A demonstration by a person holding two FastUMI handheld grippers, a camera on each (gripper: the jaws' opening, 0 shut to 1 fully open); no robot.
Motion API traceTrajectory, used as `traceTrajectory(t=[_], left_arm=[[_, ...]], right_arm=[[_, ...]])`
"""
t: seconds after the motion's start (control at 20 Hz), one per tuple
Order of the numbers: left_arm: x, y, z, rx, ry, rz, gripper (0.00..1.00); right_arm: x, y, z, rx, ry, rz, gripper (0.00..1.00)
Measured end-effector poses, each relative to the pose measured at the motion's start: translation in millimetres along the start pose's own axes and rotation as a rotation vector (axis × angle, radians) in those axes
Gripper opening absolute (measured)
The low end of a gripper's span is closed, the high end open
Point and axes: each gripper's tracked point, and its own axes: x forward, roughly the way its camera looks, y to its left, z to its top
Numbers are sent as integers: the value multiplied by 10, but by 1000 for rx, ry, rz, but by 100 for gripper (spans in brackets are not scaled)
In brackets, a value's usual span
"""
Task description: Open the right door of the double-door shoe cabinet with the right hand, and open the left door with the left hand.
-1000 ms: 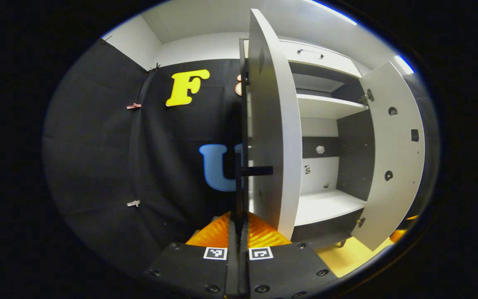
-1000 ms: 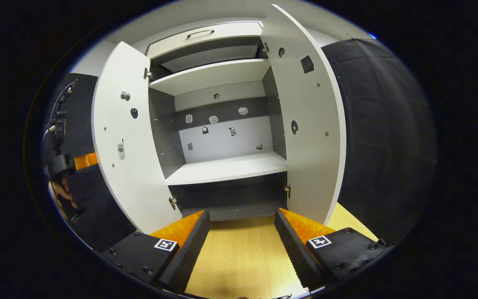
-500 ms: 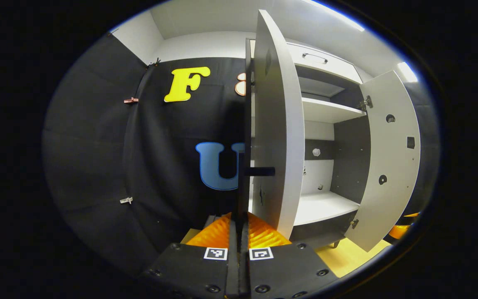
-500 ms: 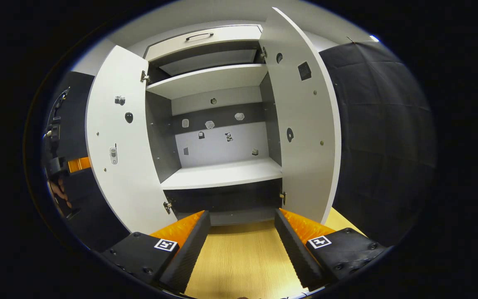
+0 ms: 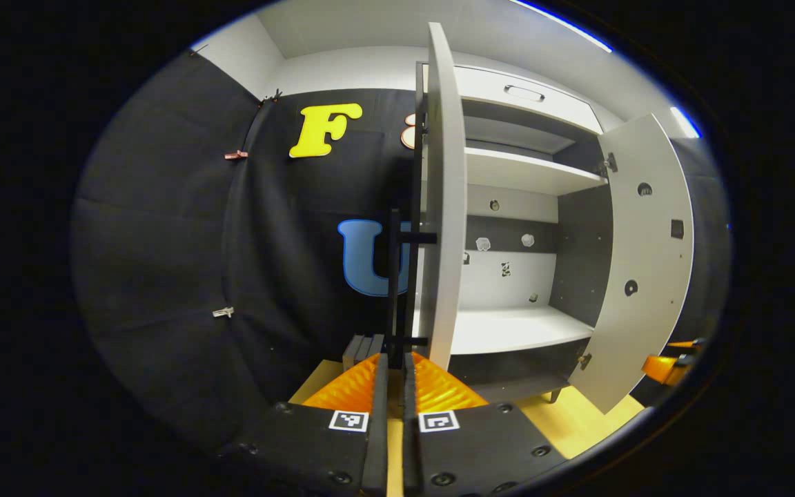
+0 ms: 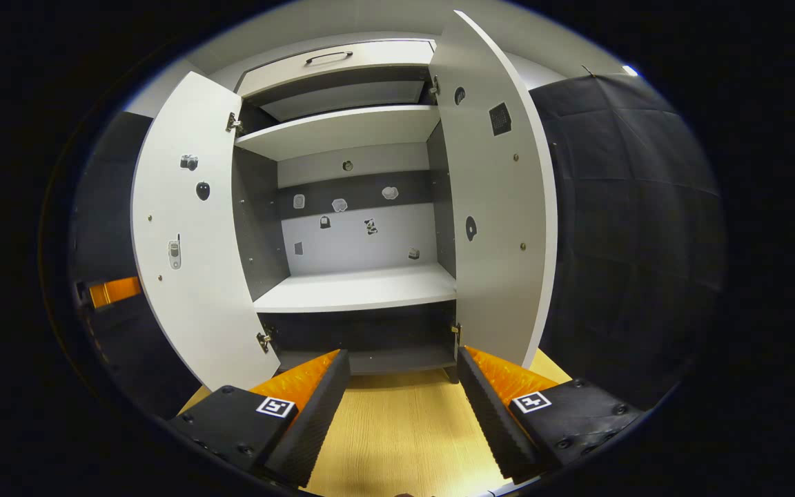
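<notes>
Across both views, the double-door shoe cabinet is standing open, and the change over the last second is small but telling. From the left gripper view, the left door is turning closer to edge-on than it was 1 second ago, exposing more of the back panel and its little stickers. From the right gripper view, that same door is swinging farther out to the left, and the hand seen beside it 1 second ago is slipping out of sight.

By my reading, both doors are now past halfway and the task is nearly complete; what is left is letting go of the handle and withdrawing.

At the near centre of its own view, the left gripper is pointing straight along the door's edge, fingers pressed nearly together around the slim dark bar handle, with a thin gap showing between them lower down. Whether both fingers are actually pressing the bar, I cannot tell.

Farther right, the right gripper is hovering low over the wooden floor, fingers spread wide and gripping nothing, well apart from the right door, which is standing wide open.
</notes>
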Motion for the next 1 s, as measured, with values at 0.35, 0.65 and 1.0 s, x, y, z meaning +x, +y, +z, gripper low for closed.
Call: traceTrajectory(t=[0.35, 0.65, 1.0], left_arm=[[-348, -694, 194, -7, -38, -123, 84], [-352, -1114, 141, -11, -53, -168, 95], [-436, -1158, 247, -14, -98, -182, 95]], right_arm=[[-141, 79, 269, 28, -48, 20, 98], [-376, 7, 431, 29, -120, 0, 98], [-477, -204, 515, 62, -150, -54, 98]])
